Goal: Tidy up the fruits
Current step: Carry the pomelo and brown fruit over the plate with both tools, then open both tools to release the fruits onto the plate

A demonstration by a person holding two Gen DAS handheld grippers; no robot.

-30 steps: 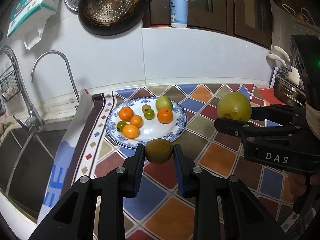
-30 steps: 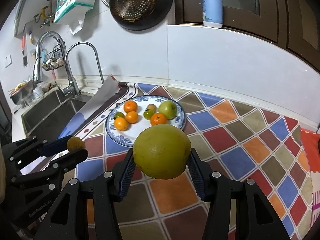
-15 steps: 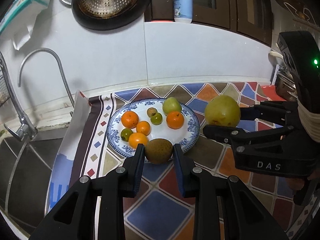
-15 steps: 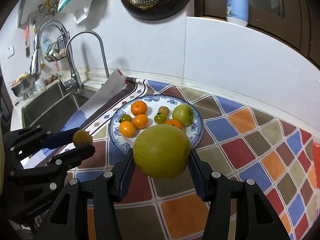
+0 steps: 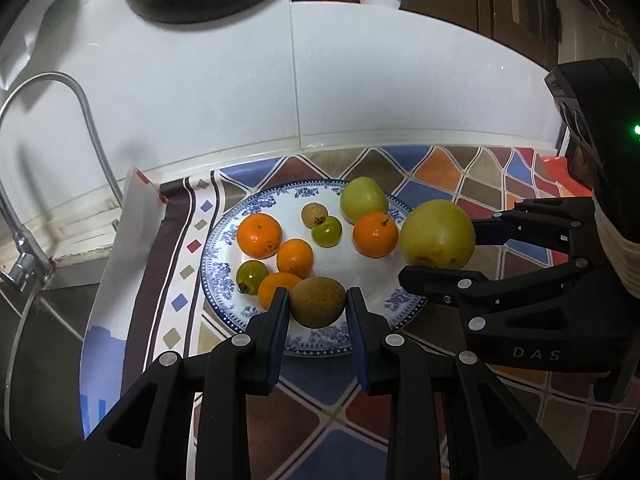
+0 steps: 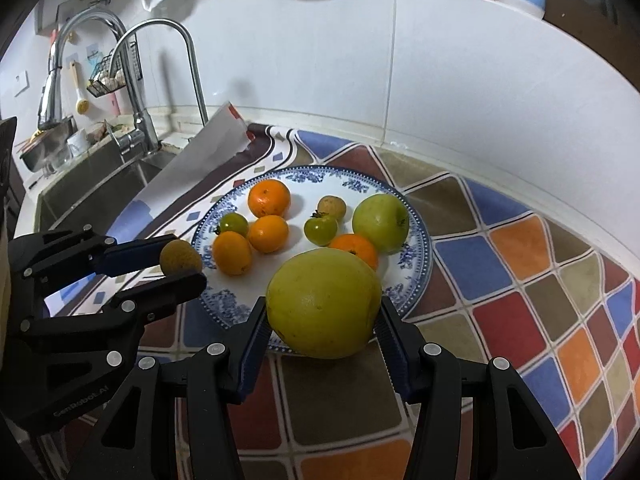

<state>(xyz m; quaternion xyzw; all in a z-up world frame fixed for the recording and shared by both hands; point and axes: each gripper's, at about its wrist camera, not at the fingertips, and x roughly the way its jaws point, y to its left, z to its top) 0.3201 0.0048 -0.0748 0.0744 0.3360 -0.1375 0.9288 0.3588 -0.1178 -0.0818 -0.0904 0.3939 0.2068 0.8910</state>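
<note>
Over the plate (image 5: 224, 240), left tool (image 5: 317, 307) clamping brown fruit (image 5: 317, 301), right tool (image 6: 322, 327) gripping yellow-green fruit (image 6: 322, 303).

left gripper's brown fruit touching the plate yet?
Cannot tell. Left wrist view: brown fruit in left gripper overlaps plate; right wrist view shows it beside the rim, height unclear.

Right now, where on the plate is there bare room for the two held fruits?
Bare white runs along the plate's near-right, in front of the right orange, toward the near rim. The left half is crowded with oranges and a green tomato. The pear and kiwi hang over the near edge.
</note>
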